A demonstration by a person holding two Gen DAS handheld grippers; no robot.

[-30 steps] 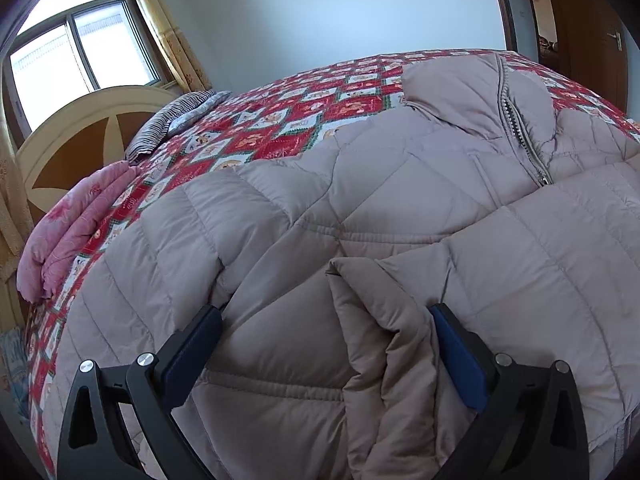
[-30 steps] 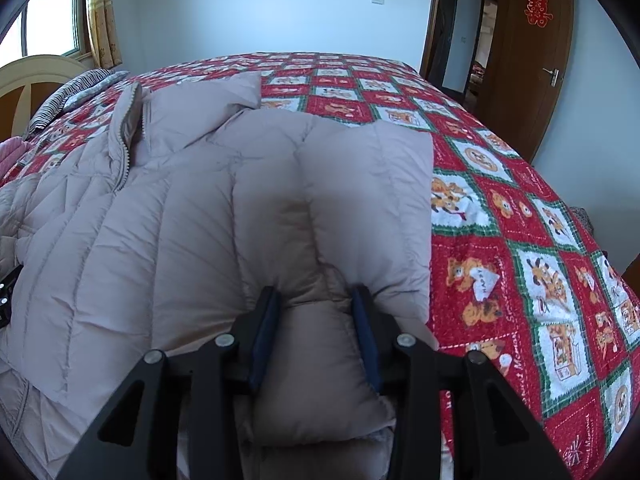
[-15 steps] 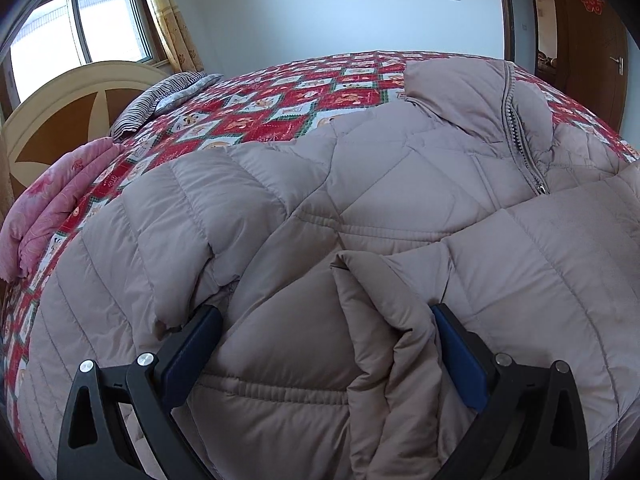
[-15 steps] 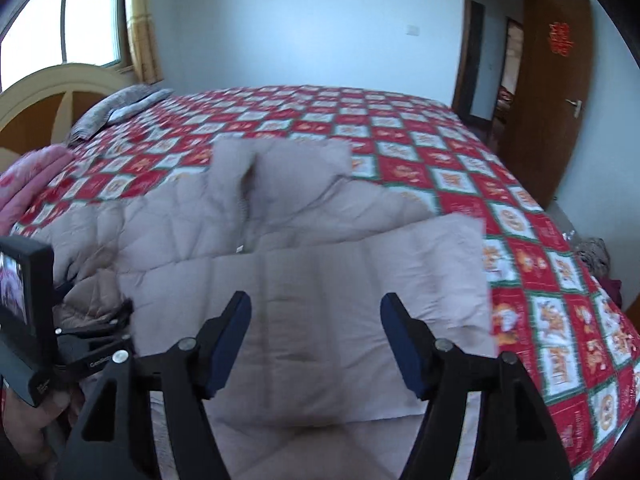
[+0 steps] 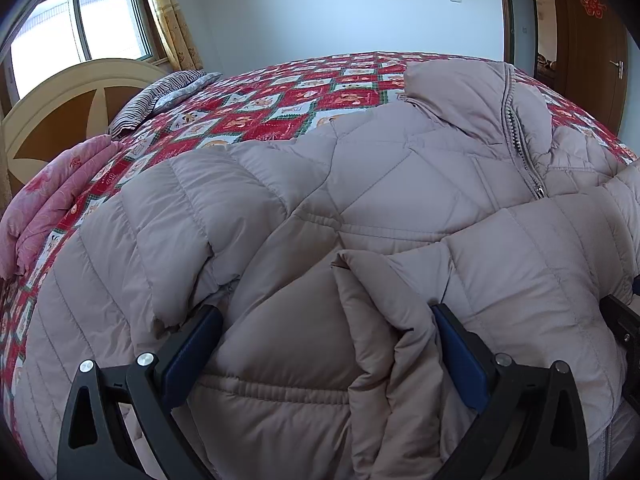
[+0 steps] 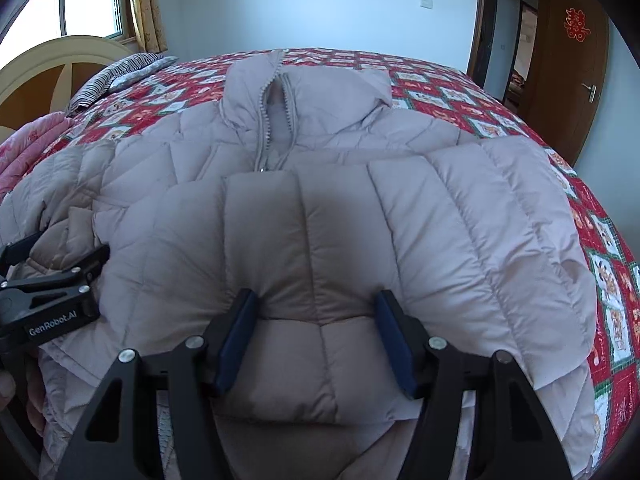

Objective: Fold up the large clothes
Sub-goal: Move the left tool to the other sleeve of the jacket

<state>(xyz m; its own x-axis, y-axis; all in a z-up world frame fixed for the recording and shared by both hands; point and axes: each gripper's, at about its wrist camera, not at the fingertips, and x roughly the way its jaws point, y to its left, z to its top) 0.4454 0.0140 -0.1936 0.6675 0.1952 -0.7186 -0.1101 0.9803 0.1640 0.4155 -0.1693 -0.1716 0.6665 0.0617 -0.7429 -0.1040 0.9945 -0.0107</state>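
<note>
Padded beige jacket spread front-up on the bed, well inside its quilted cover, zip mostly done up. Collar pointing to the far side, hem nearest the cameras, so long axis running from near edge to far; both sleeves already brought in over the chest. Right hand-held gripper about half apart and closing, right sleeve lying between its jaws, pads at the puffy flanks with no firm pinch to be seen. Left hand-held gripper spread wide over a doubled cuff and jacket bulk; clamped or merely resting, cannot tell. Probably the step in hand: settling the sleeves flat before folding the body. Best done by biting deep enough to catch both layers of the slippery shell, not just the top skin. Lay the sleeve parallel to the zip, press trapped air out toward the hem, and keep the side edges straight so the later hem-to-collar fold stacks square.
</note>
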